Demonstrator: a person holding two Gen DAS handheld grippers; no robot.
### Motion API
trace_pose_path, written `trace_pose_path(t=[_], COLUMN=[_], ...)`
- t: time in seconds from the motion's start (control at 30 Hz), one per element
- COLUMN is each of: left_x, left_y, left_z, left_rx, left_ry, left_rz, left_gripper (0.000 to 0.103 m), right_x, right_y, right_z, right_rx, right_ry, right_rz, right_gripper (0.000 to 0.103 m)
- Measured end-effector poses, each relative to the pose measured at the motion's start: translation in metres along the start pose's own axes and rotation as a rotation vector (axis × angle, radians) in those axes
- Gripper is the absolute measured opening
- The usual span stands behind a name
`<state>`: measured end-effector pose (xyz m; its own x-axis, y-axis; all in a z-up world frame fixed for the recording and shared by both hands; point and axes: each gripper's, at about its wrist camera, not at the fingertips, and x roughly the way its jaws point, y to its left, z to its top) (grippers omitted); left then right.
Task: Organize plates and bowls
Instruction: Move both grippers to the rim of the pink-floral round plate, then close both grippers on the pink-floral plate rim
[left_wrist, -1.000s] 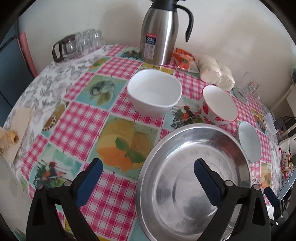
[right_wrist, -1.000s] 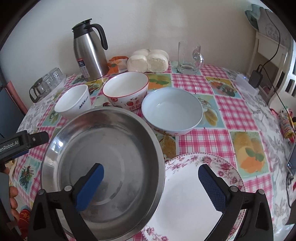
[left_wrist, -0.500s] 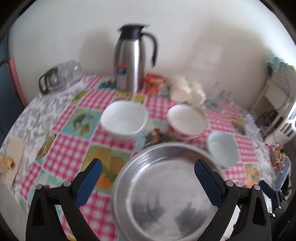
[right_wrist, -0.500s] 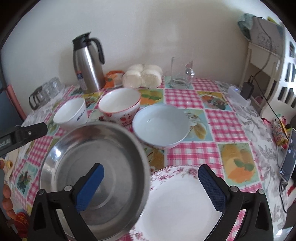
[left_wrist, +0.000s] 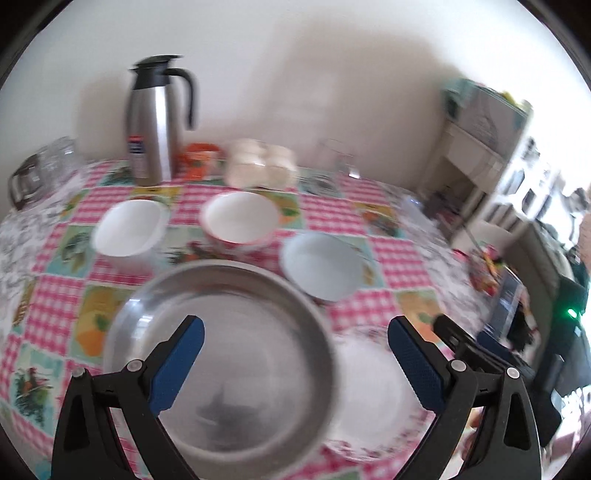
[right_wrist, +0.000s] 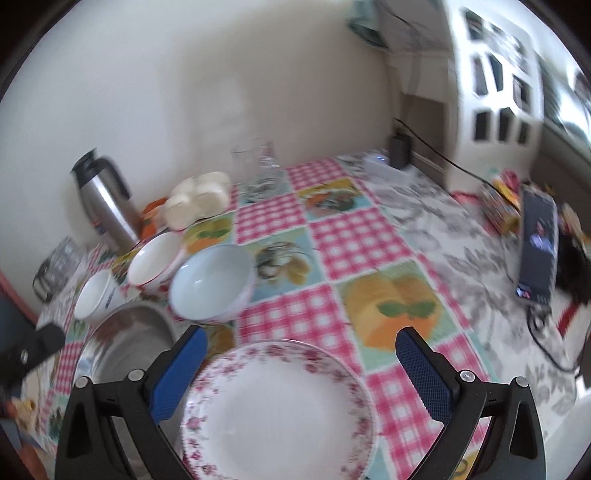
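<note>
Since nothing sits between their blue pads, both tools read as poised rather than gripping: the left hand-held gripper (left_wrist: 295, 354) hangs wide open over the steel basin (left_wrist: 221, 354) at lower centre of its view, and the right hand-held gripper (right_wrist: 297, 369) hangs equally wide over the floral plate (right_wrist: 277, 410) at the bottom of its frame; neither holds anything. The basin's rim overlaps the plate's left edge, so I judge these 2 flat pieces are the base for a stack; 3 bowls stand in a row just beyond them, the white bowl (left_wrist: 127, 229), the red-rimmed bowl (left_wrist: 240, 219) and the pale blue bowl (left_wrist: 323, 269), close together but apart. Free bench (right_wrist: 369, 236) lies to the right of the plate; the thermos (left_wrist: 157, 122) and buns (left_wrist: 258, 164) crowd the far edge by the wall.
</note>
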<state>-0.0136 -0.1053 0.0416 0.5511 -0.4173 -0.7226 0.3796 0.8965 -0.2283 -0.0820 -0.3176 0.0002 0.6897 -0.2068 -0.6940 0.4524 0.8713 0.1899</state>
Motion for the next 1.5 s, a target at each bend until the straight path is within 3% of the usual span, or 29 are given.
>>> trace_pose_path(t=[0.3, 0.67, 1.1, 1.27, 1.47, 1.5], left_x=[0.024, 0.047, 0.058, 0.058, 0.062, 0.063], left_y=[-0.058, -0.075, -0.064, -0.062, -0.064, -0.064], left_z=[-0.030, -0.054, -0.068, -0.071, -0.076, -0.077], left_rx=[0.078, 0.013, -0.075, -0.095, -0.102, -0.101], left_ry=[0.122, 0.229, 0.319, 0.332, 0.369, 0.376], left_rz=[-0.120, -0.159, -0.058, -0.076, -0.091, -0.088], left_gripper=[0.100, 0.100, 0.100, 0.100, 0.100, 0.100], right_x=[0.017, 0.035, 0.053, 0.061, 0.062, 0.062], right_y=[-0.052, -0.075, -0.062, -0.059, -0.056, -0.055], right_z=[-0.013, -0.030, -0.042, -0.046, -0.047, -0.047], right_rx=[0.094, 0.134, 0.079, 0.071, 0.062, 0.057], right_ry=[0.121, 0.239, 0.341, 0.381, 0.391, 0.395], right_rz=[-0.055, -0.026, 0.003, 0.008, 0.034, 0.031], right_gripper=[0.103, 0.103, 0.092, 0.078, 0.050, 0.042])
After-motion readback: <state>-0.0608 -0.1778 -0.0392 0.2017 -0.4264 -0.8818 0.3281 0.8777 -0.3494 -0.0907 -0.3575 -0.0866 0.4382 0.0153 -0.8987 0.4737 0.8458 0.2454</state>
